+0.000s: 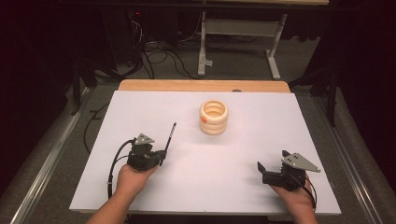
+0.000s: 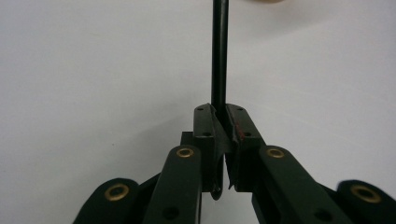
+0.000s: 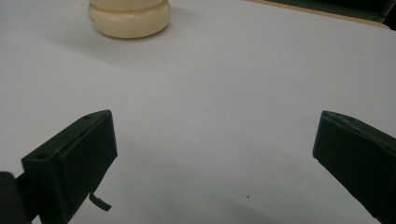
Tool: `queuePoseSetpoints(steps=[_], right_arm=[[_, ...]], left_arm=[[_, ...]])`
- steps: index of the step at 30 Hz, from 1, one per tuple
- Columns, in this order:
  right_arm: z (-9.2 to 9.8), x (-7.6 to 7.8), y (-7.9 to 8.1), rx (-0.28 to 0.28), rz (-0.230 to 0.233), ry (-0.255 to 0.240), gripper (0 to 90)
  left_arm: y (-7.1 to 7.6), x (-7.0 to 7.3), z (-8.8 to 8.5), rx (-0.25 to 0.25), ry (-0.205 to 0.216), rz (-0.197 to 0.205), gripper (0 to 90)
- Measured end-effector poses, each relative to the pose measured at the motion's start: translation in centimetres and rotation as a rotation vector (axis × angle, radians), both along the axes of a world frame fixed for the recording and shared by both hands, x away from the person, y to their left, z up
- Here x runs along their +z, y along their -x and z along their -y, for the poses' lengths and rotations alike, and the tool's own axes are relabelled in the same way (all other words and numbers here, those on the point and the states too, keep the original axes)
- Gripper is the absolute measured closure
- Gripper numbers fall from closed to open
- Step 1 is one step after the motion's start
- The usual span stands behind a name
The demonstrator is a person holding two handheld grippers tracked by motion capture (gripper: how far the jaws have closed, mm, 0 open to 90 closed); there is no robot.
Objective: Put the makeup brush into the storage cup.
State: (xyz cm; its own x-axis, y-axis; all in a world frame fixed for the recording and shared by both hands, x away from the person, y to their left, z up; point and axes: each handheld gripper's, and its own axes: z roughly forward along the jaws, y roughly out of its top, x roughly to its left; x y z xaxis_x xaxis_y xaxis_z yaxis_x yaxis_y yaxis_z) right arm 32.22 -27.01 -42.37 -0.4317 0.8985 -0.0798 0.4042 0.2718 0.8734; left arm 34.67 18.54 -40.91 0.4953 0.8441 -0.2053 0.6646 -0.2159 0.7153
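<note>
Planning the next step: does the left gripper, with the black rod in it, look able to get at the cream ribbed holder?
Probably yes. The left gripper is shut on the black rod, and bare white tabletop lies between it and the cream ribbed holder.

Black rod [image 2: 219, 51] tip cut off by top edge (left gripper view); cream ringed holder [image 3: 130, 16] top likewise cropped.

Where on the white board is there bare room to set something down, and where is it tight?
Most of the white board is bare: the wide middle between the left gripper and right gripper, and both sides of the cream ringed holder. It is tight only where the left gripper's thin black rod points toward the holder.
</note>
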Motion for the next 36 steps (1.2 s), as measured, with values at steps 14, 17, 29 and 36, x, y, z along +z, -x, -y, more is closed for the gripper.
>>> queuePoseSetpoints(steps=[14, 17, 29, 36], right_arm=[[-0.3, 0.0, 0.2, 0.022, 0.025, -0.007, 1.3], [-0.4, 0.1, 0.2, 0.025, 0.034, -0.011, 1.3], [-0.7, -0.2, 0.4, 0.034, 0.059, -0.023, 1.3], [-0.9, -0.2, 0.5, 0.032, 0.07, -0.032, 1.3]], left_arm=[[1.1, -1.1, 0.1, 0.034, 0.069, 0.13, 83.4], [1.3, -1.4, 0.3, 0.042, 0.098, 0.164, 83.4], [1.9, -2.8, 0.7, -0.01, 0.187, 0.259, 83.4], [2.1, -2.6, 0.8, -0.019, 0.213, 0.305, 83.4]])
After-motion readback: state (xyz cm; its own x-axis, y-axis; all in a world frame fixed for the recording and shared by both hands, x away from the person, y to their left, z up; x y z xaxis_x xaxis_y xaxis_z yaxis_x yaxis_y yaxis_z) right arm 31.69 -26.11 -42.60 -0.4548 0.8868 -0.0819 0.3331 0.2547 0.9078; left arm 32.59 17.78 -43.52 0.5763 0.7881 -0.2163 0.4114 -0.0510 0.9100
